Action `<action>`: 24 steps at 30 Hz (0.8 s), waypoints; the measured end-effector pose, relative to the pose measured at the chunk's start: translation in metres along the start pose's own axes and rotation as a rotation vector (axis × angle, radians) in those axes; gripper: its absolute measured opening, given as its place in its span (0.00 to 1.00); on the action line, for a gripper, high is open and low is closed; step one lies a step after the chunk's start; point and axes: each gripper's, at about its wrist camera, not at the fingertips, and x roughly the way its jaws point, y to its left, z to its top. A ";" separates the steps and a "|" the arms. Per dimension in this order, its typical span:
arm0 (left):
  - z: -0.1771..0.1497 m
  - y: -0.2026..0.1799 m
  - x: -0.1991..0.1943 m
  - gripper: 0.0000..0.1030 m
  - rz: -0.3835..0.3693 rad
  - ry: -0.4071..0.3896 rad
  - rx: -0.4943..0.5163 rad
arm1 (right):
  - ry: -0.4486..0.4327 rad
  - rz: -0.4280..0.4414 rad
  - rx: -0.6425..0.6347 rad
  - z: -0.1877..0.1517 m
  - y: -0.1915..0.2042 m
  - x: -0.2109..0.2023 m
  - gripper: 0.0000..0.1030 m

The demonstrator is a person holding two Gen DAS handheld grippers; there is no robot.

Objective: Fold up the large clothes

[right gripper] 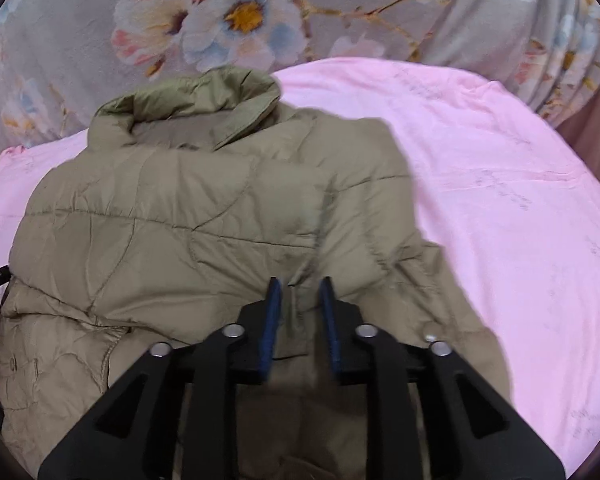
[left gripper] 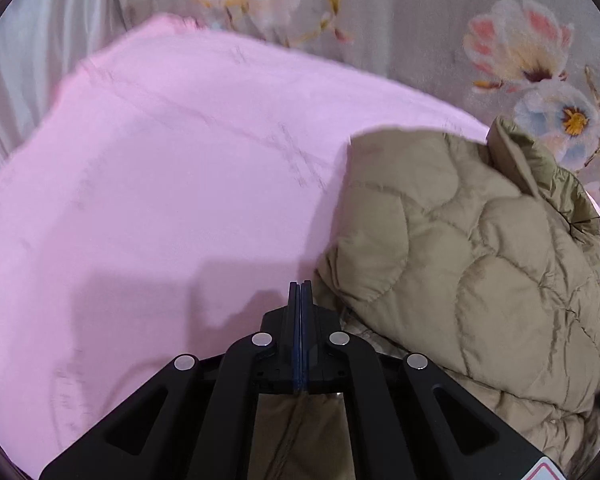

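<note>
While fingers [right gripper: 275, 312] gape, jacket [right gripper: 204, 216] beneath

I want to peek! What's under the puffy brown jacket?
A pink blanket shows all around the puffy jacket and runs beneath it. Whether anything else hides under the jacket cannot be seen; it covers that spot.

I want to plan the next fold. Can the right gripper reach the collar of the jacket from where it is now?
Probably yes. The right gripper is open over the lower part of the khaki quilted jacket, and the collar lies straight ahead at the far end, uncovered, with only jacket fabric between.
</note>
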 end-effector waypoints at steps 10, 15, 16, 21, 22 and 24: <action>0.043 -0.082 -0.046 0.26 -0.103 -0.109 0.123 | -0.144 0.180 -0.029 0.052 0.054 -0.030 0.33; 0.015 -0.119 0.012 0.29 -0.039 0.029 0.187 | 0.013 0.178 -0.108 0.032 0.090 0.024 0.33; 0.009 -0.119 0.018 0.29 -0.028 0.039 0.193 | 0.047 0.178 -0.114 0.023 0.092 0.033 0.33; -0.019 -0.118 0.021 0.30 0.032 -0.023 0.255 | 0.038 0.150 -0.168 -0.003 0.100 0.037 0.33; -0.022 -0.118 0.023 0.30 0.033 -0.029 0.254 | 0.037 0.146 -0.171 -0.005 0.101 0.039 0.33; -0.024 -0.117 0.025 0.30 0.033 -0.032 0.252 | 0.037 0.142 -0.176 -0.007 0.103 0.042 0.33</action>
